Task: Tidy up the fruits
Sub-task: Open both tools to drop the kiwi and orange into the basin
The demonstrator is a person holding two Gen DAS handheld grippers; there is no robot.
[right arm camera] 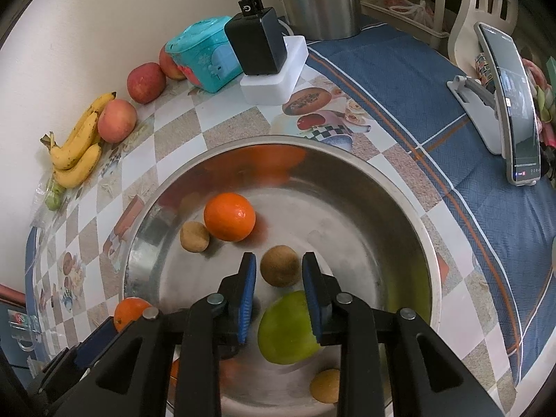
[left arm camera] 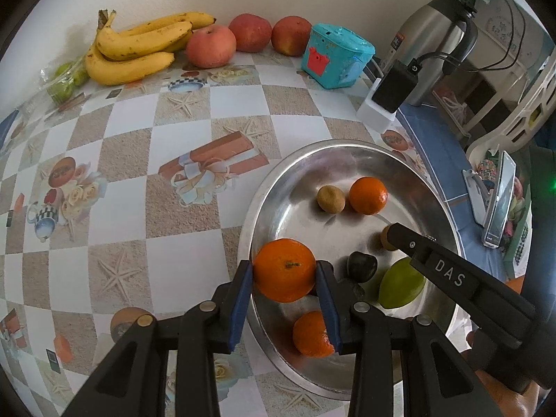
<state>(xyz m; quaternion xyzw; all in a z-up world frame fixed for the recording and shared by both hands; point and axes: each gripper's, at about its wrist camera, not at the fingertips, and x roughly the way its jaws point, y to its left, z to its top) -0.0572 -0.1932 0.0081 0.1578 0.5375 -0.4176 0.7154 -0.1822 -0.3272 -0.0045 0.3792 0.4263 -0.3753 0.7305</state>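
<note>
A steel bowl (left arm camera: 257, 215) holds two loose oranges (left arm camera: 367, 190), a green mango (left arm camera: 401, 286), a dark fruit (left arm camera: 362, 266) and small brown fruits (left arm camera: 330, 199). My left gripper (left arm camera: 285, 267) is shut on a third orange (left arm camera: 285, 279), which hangs over the bowl's near left rim. That orange (right arm camera: 130, 311) also shows at the lower left of the right wrist view. My right gripper (right arm camera: 279, 260) reaches down into the bowl (right arm camera: 399, 215). Its pads stand close on either side of a small brown fruit (right arm camera: 280, 266) low on the bowl's floor. The green mango (right arm camera: 288, 330) lies under its fingers.
Bananas (left arm camera: 139, 45) and three apples (left arm camera: 210, 47) line the wall, with bagged green fruit (left arm camera: 66, 80) at the far left. A teal toy box (left arm camera: 335, 57), a charger on a white block (left arm camera: 389, 93), a steel kettle (left arm camera: 434, 41) and a phone on a stand (right arm camera: 514, 104) stand right of them.
</note>
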